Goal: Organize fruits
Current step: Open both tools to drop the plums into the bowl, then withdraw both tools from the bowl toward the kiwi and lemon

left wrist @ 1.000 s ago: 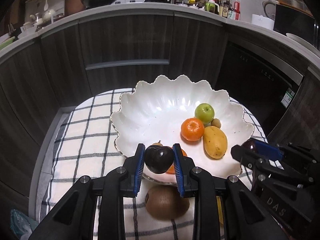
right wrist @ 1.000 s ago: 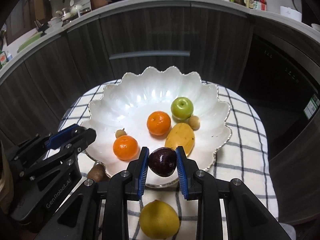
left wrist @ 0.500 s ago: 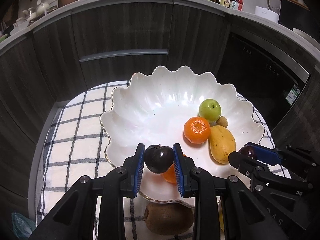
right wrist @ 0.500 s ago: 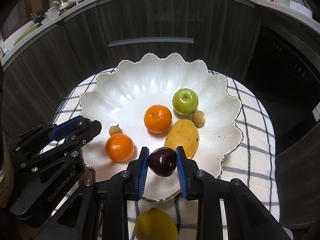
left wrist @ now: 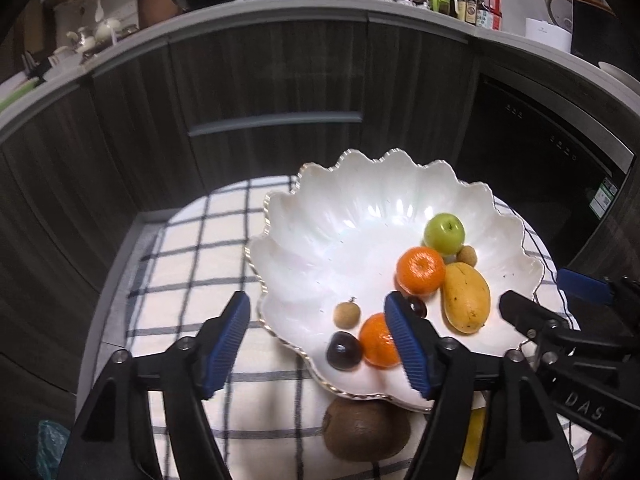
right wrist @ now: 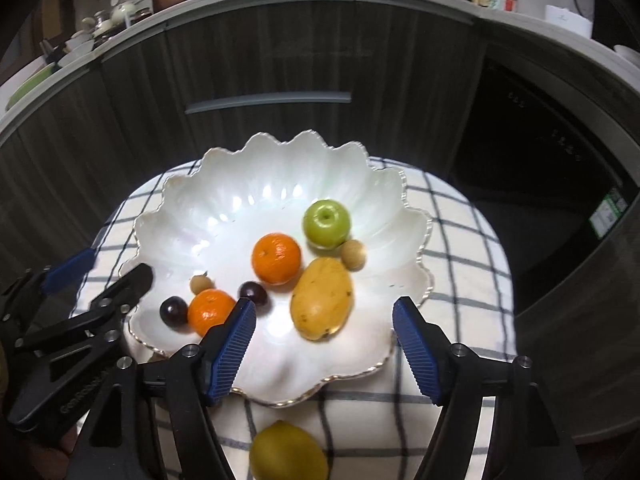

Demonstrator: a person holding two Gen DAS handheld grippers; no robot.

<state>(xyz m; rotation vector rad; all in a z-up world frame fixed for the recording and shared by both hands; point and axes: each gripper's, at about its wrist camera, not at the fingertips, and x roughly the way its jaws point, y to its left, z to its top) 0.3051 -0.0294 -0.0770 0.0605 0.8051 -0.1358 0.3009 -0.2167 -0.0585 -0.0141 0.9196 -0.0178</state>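
Observation:
A white scalloped bowl (left wrist: 332,248) (right wrist: 248,208) on a checked cloth holds a green apple (left wrist: 444,233), two oranges (left wrist: 420,270) (left wrist: 378,340), a mango (left wrist: 466,297), two small brown fruits and two dark plums (left wrist: 343,350) (right wrist: 253,293). My left gripper (left wrist: 318,346) is open and empty over the bowl's near left rim. My right gripper (right wrist: 322,346) is open and empty over the bowl's near edge. A kiwi (left wrist: 366,428) and a yellow lemon (right wrist: 288,454) lie on the cloth in front of the bowl.
The round table with checked cloth (left wrist: 192,280) stands before dark cabinets (left wrist: 260,88). A counter (left wrist: 280,4) with pans and bottles runs behind. A dark appliance (left wrist: 540,152) stands to the right.
Both grippers opened and let go of their dark plums, which now lie in the bowl near the front orange. Both grippers drew back a little.

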